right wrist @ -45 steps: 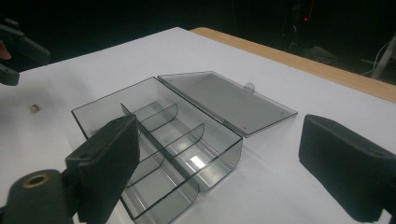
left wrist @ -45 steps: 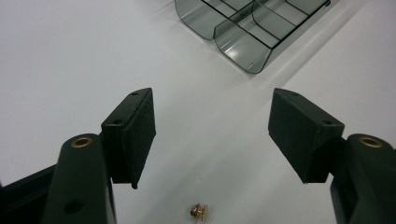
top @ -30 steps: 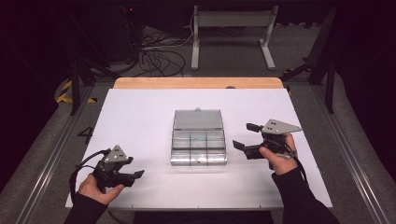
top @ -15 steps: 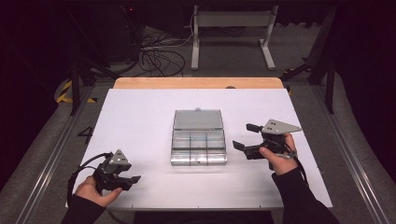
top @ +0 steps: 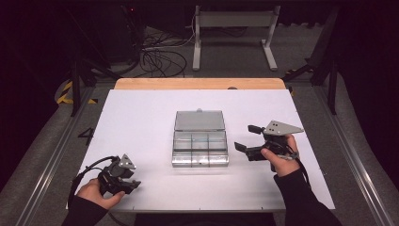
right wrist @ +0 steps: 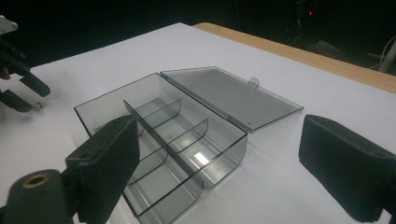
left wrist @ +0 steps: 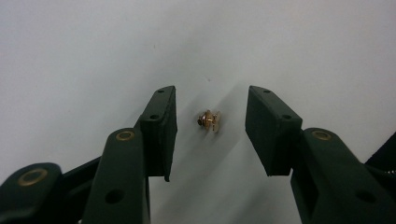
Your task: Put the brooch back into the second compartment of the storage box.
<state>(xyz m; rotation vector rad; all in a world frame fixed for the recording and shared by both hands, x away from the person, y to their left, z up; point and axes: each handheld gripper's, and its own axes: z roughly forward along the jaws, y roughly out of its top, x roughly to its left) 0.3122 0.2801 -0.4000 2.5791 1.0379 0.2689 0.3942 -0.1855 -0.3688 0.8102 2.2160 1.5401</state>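
Observation:
A clear plastic compartment box lies mid-table with its lid folded flat behind it; its compartments look bare in the right gripper view, where the box is just ahead. A tiny brass piece rests on the white table between the jaws of my left gripper, which is open and not touching it. From above, the left gripper is near the front left corner. My right gripper hovers open just right of the box, holding nothing. The right gripper view also shows the brass piece.
The white tabletop ends in a wooden strip at the far side. Beyond it, cables and a metal stand are on the dark floor. Metal rails run along both table sides.
My left gripper has come down and a little nearer the front edge, settling around the brass piece. The right gripper and the box have stayed put.

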